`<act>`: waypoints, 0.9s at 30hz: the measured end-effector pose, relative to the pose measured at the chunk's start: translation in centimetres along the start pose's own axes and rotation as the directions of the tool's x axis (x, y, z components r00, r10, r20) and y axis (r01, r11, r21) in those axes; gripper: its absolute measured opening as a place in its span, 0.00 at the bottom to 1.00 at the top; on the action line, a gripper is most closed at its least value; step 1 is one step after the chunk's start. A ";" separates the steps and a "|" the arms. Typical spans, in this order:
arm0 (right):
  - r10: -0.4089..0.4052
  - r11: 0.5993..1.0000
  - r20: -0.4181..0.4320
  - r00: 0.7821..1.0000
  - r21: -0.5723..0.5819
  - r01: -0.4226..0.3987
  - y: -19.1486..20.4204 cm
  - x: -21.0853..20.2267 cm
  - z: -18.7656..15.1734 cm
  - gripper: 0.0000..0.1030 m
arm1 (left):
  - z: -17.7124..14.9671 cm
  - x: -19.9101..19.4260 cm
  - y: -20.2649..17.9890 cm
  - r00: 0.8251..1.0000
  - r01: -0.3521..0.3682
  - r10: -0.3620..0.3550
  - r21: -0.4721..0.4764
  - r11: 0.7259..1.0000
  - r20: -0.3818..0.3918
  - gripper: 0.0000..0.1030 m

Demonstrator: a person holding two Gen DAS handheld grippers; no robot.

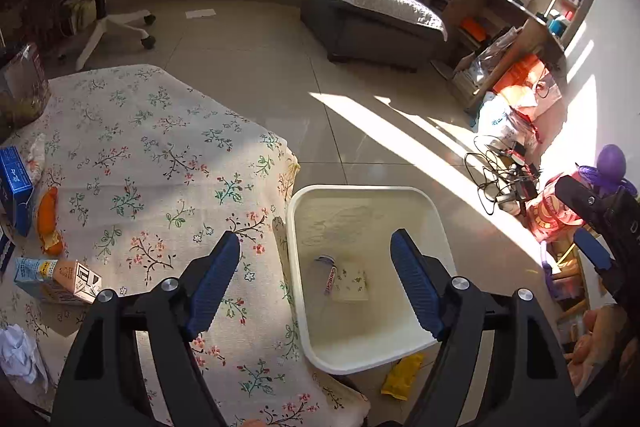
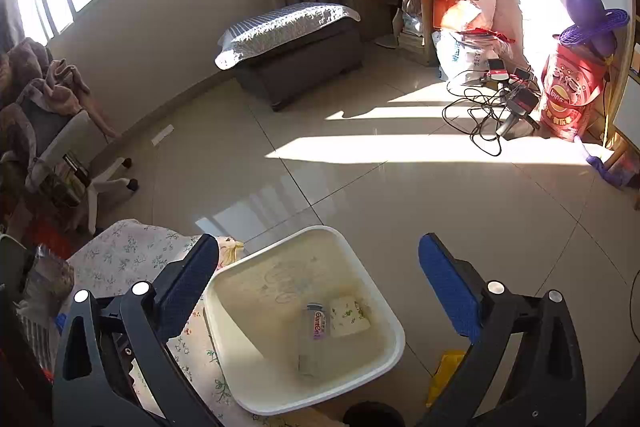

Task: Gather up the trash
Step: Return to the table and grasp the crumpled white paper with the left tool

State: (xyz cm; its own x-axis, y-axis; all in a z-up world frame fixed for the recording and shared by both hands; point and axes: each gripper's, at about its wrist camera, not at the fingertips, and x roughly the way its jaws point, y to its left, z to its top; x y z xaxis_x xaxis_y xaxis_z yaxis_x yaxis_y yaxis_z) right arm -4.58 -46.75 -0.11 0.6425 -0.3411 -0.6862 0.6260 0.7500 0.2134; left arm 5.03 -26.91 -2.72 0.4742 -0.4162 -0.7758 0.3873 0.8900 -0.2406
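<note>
The left gripper [image 1: 316, 259] hangs wide open and empty above the white plastic bin [image 1: 436, 227]. Below its fingers lie a clear bottle [image 1: 326, 277] and paper cup [image 1: 352, 283], evidently dropped there as trash. The right gripper [image 2: 320, 267] gapes empty alongside

left tongs [image 1: 316, 283] agape, right tongs [image 2: 320, 287] agape

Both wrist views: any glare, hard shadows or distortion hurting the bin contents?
Left wrist: fisheye bends the edges, sun stripes on the floor, bin interior evenly lit, bottle readable. Right wrist: blown-out window and wall, a hard shadow splits the bin floor, bottle label still legible.
</note>
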 end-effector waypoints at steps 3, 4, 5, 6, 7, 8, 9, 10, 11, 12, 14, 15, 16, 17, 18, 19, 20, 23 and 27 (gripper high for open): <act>0.019 0.999 -0.007 1.000 -0.042 -0.020 1.8 -0.1 -0.5 0.93 | -0.3 -1.5 1.7 0.994 -0.109 0.109 -0.008 0.994 0.030 0.77; 0.025 0.998 -0.008 1.000 -0.059 -0.026 2.5 -0.2 -0.7 0.93 | -0.5 -1.9 2.3 0.988 -0.151 0.151 -0.011 0.989 0.040 0.77; 0.031 0.997 -0.008 0.999 -0.077 -0.031 3.3 -0.3 -1.0 0.93 | -0.6 -2.3 2.9 0.981 -0.189 0.190 -0.010 0.982 0.046 0.77; 0.038 0.995 -0.007 0.999 -0.094 -0.039 4.1 -0.5 -1.2 0.93 | -0.9 -2.7 3.5 0.974 -0.220 0.220 -0.008 0.975 0.047 0.78; 0.047 0.992 -0.006 0.999 -0.113 -0.047 4.9 -0.6 -1.5 0.93 | -1.1 -3.1 4.3 0.968 -0.245 0.245 -0.010 0.969 0.047 0.79; 0.056 0.990 -0.009 0.998 -0.133 -0.057 5.7 -0.7 -1.8 0.93 | -1.4 -3.5 5.0 0.962 -0.267 0.268 -0.015 0.963 0.048 0.79; 0.067 0.986 -0.013 0.998 -0.153 -0.068 6.6 -0.9 -2.1 0.93 | -1.6 -4.0 5.8 0.957 -0.286 0.287 -0.021 0.958 0.049 0.79; 0.078 0.982 -0.017 0.997 -0.173 -0.080 7.5 -1.0 -2.4 0.93 | -1.9 -4.4 6.6 0.951 -0.303 0.304 -0.026 0.953 0.048 0.79; 0.088 0.977 -0.021 0.996 -0.192 -0.091 8.3 -1.1 -2.8 0.93 | -2.1 -4.9 7.5 0.946 -0.320 0.321 -0.031 0.947 0.045 0.79; 0.100 0.972 -0.025 0.995 -0.211 -0.103 9.2 -1.4 -3.1 0.93 | -2.4 -5.4 8.3 0.939 -0.339 0.341 -0.038 0.940 0.043 0.79; 0.121 0.961 -0.028 0.992 -0.247 -0.124 10.9 -1.7 -3.8 0.93 | -2.9 -6.4 10.1 0.926 -0.372 0.374 -0.055 0.927 0.041 0.79; 0.131 0.955 -0.034 0.991 -0.263 -0.135 11.8 -1.9 -4.1 0.93 | -3.1 -6.8 11.1 0.921 -0.385 0.388 -0.065 0.921 0.038 0.79; 0.143 0.949 -0.042 0.989 -0.278 -0.149 12.6 -1.9 -4.5 0.93 | -3.4 -7.2 12.1 0.915 -0.399 0.402 -0.078 0.914 0.032 0.79; 0.153 0.944 -0.049 0.987 -0.289 -0.161 13.3 -2.0 -4.8 0.93 | -3.6 -7.6 13.1 0.910 -0.410 0.414 -0.092 0.907 0.025 0.79; 0.164 0.938 -0.058 0.985 -0.300 -0.174 14.2 -2.2 -5.1 0.93 | -3.8 -7.9 14.1 0.906 -0.419 0.424 -0.109 0.901 0.017 0.79; 0.174 0.932 -0.066 0.982 -0.312 -0.186 15.0 -2.3 -5.5 0.93 | -4.1 -8.2 15.1 0.901 -0.430 0.434 -0.125 0.894 0.009 0.79; 0.184 0.925 -0.074 0.980 -0.325 -0.198 15.9 -2.4 -5.8 0.93 | -4.4 -8.5 16.1 0.895 -0.442 0.446 -0.140 0.886 0.001 0.79; 0.206 0.903 -0.094 0.974 -0.365 -0.226 18.4 -2.7 -7.0 0.93 | -5.6 -9.2 18.7 0.879 -0.473 0.476 -0.166 0.865 -0.023 0.79; 0.221 0.871 -0.129 0.967 -0.420 -0.255 21.3 -2.8 -8.8 0.93 | -7.4 -9.6 22.0 0.861 -0.509 0.502 -0.178 0.842 -0.084 0.79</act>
State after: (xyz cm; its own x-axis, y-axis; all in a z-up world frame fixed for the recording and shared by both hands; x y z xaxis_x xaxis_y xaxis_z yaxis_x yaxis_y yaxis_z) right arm 3.08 -24.83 0.23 0.7023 -0.0908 -0.7061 0.1956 0.9783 0.0687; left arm 3.15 -1.95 -4.82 0.5365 0.1044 -0.8375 -0.0561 0.9945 0.0880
